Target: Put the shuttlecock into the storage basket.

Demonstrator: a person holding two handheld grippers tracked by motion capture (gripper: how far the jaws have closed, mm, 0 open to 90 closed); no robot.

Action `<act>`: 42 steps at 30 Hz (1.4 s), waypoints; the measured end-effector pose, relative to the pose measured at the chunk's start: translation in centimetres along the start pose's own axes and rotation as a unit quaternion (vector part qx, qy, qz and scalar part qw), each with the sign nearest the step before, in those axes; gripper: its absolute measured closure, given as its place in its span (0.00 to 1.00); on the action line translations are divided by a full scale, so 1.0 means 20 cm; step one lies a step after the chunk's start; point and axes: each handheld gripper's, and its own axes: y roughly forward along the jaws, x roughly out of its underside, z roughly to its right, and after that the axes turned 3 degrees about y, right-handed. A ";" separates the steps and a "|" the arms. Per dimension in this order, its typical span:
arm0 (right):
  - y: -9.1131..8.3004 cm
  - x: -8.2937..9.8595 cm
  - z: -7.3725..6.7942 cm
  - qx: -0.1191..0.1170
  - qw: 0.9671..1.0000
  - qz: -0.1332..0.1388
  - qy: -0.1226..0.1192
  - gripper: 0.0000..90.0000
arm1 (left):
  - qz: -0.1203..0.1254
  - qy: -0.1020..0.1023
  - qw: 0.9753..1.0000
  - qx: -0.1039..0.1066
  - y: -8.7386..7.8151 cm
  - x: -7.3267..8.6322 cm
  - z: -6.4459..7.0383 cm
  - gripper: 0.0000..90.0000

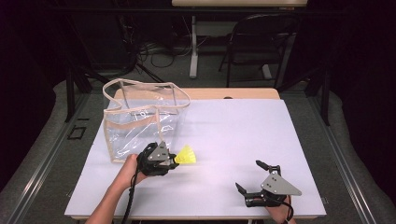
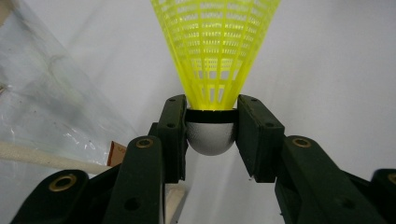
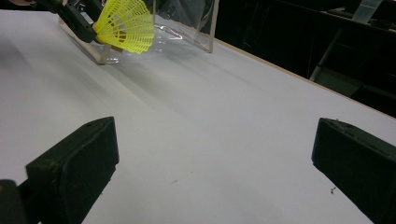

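A yellow plastic shuttlecock [image 1: 186, 155] with a silver-white rounded base is held by my left gripper [image 1: 172, 160], shut on that base [image 2: 210, 135]. Its mesh skirt [image 2: 215, 46] points away from me over the white table. It sits just right of a clear plastic bag [image 1: 142, 119] with beige trim that stands open at the table's left. In the right gripper view the shuttlecock [image 3: 125, 25] shows at the top left, in front of the bag [image 3: 187, 23]. My right gripper [image 1: 252, 176] rests near the front right edge, open with nothing between its jaws [image 3: 212, 158].
A white sheet [image 1: 233, 135] covers the wooden table. Behind the table stand a black chair [image 1: 261, 42] and a desk leg [image 1: 194, 44] with cables on the floor. The bag's clear wall [image 2: 46, 102] is close on the left of the left gripper.
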 end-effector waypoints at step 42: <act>0.00 0.00 0.00 -0.002 1.000 -0.002 0.000 0.00 | 0.010 0.020 1.000 -0.018 -0.11 -0.10 -0.04 0.71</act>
